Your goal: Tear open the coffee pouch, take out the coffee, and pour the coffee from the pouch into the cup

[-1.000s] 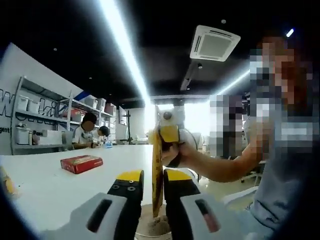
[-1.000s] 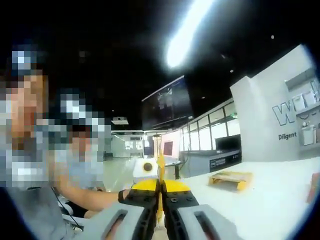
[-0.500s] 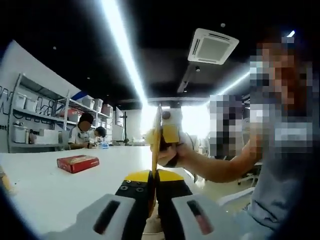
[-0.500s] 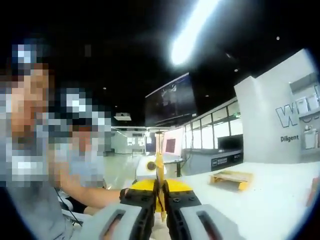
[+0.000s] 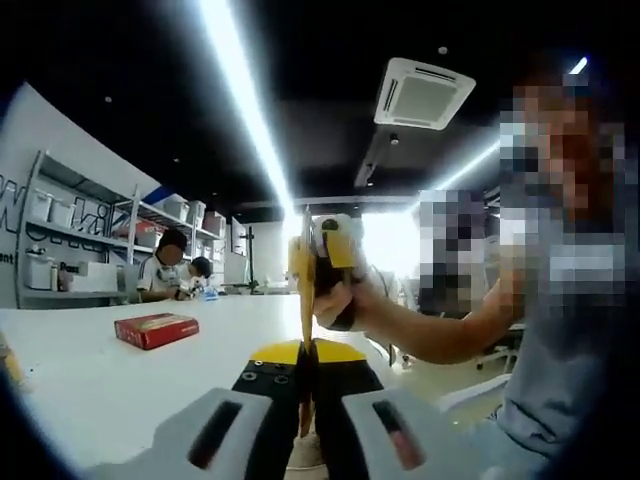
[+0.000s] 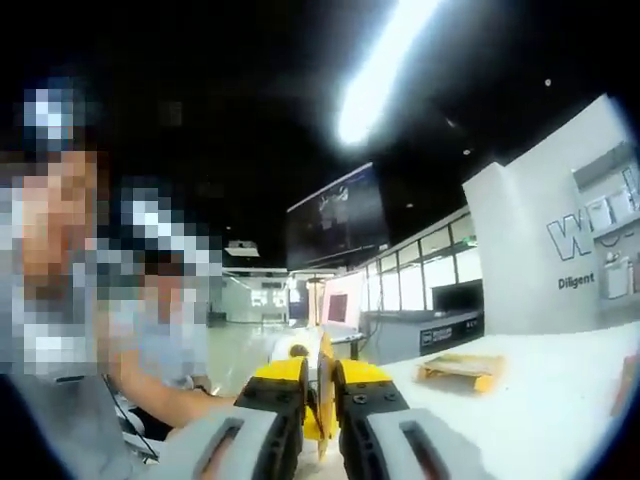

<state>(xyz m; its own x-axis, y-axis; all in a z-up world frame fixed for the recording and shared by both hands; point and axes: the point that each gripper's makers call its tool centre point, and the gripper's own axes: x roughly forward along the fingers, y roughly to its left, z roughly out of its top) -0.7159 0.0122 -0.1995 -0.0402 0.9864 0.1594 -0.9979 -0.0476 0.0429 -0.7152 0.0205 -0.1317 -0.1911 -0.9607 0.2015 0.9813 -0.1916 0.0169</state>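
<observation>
Pouch [image 5: 303,290] pinched edge-on by both grippers, L [image 5: 305,352], R [image 6: 320,372]; tear needs opposite twist, grips kept tight.

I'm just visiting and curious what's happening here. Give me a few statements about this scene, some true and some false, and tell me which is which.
1. Both claws pinch the same thin yellow coffee pouch. True: the left claw and the right claw are both shut on it.
2. The pouch lies flat on the table. False: it is held up edge-on between the claws, above the white table.
3. A red box lies on the table. True.
4. The red box is held in a claw. False: it lies apart, untouched.
5. A flat yellowish packet lies on the table in the right gripper view. True.
</observation>
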